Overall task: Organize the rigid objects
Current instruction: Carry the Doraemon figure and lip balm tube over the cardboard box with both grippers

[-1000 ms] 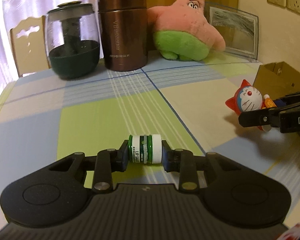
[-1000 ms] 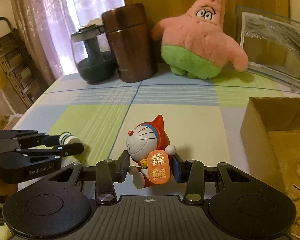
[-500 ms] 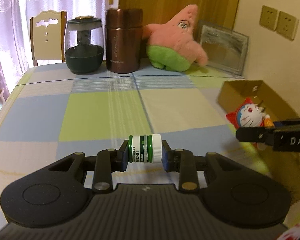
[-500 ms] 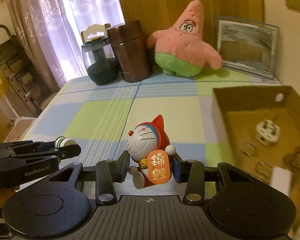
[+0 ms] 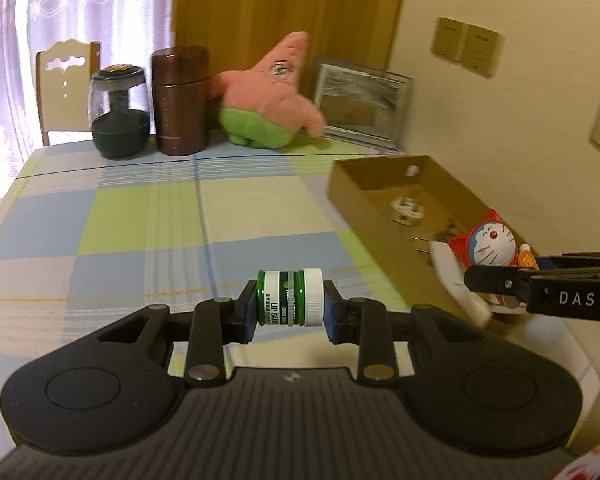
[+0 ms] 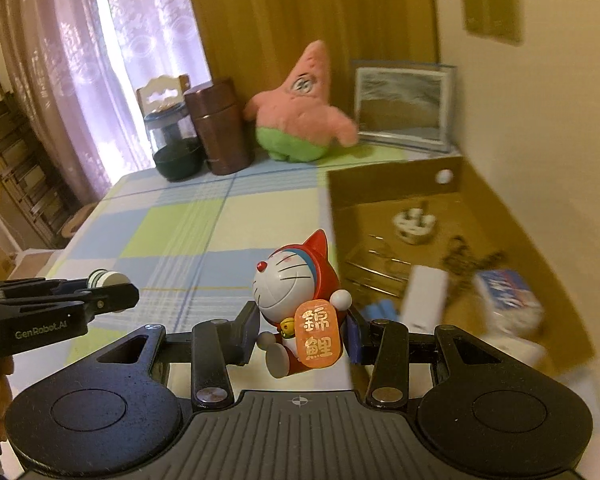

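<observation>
Left gripper (image 5: 290, 314) is clamped on a small cylindrical lip-balm jar (image 5: 290, 298) — green body, white cap, lying sideways between the black fingers, raised above the table (image 5: 140, 220). A checked cloth of blue, green and cream squares covers that table.

Along the far edge, from 10 o'clock toward 1 o'clock in the left wrist view, stand one rounded glass jar (image 5: 118, 112) with a dark green base and lid, one tall brown metal canister (image 5: 182, 102), one pink star-shaped plush toy (image 5: 270, 100) with green shorts, and one framed picture (image 5: 362, 104) leaning against the wall. One pale wooden chair (image 5: 66, 84) shows behind the glass jar.

At 2 o'clock lies an open cardboard box (image 6: 384, 186), shallow and rectangular, with a round hole in its far wall. Inside it are a round white holder (image 6: 414, 222), a white rectangular block (image 6: 426, 298), some thin metal wire pieces and a blurred blue-and-white packet; the blur hides their exact number.

Right gripper (image 6: 302, 334) is closed on one glossy plastic cat figurine (image 6: 300, 304) — white face, red hood, an orange plaque with gold characters. In the right wrist view the figurine sits at 6 o'clock, held in the air at the box's near left edge.
</observation>
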A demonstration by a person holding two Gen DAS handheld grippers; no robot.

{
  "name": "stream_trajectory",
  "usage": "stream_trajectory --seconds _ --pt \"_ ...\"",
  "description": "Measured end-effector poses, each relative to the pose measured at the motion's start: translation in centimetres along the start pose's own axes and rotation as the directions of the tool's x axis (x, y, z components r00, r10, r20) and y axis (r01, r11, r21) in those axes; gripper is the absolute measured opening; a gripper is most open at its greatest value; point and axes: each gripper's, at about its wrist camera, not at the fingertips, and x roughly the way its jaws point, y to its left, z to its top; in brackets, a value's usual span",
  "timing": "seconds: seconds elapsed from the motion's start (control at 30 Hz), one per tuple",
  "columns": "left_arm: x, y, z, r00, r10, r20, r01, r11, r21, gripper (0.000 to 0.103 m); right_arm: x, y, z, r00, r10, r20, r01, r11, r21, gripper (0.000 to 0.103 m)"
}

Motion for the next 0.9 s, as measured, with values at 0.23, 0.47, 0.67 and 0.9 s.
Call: stream_trajectory --seconds 0.23,0.47,0.67,0.9 --pt "-2.2 -4.4 -0.5 0.999 -0.046 0.013 0.045 0.998 0.035 0.027 -5.2 -2.9 -1.4 0.998 -0.052 0.041 0.051 0.998 0.024 0.040" --pt "-3.4 -8.2 0.1 0.997 -0.071 0.034 0.067 0.992 0.110 0.027 -8.7 -6.0 -2.5 0.991 -0.118 0.062 0.115 0.992 0.047 0.040" --pt "-3.3 -11.5 0.6 0.993 -0.114 0.035 0.108 0.984 0.145 0.027 -10.5 -7.9 -2.7 0.986 -0.151 0.071 0.146 0.987 0.072 0.040" --pt "-2.1 -14.5 0.7 0.988 -0.153 0.015 0.149 0.975 0.167 0.027 -11.0 -9.4 -2.2 0.986 -0.150 0.077 0.145 0.987 0.074 0.040"
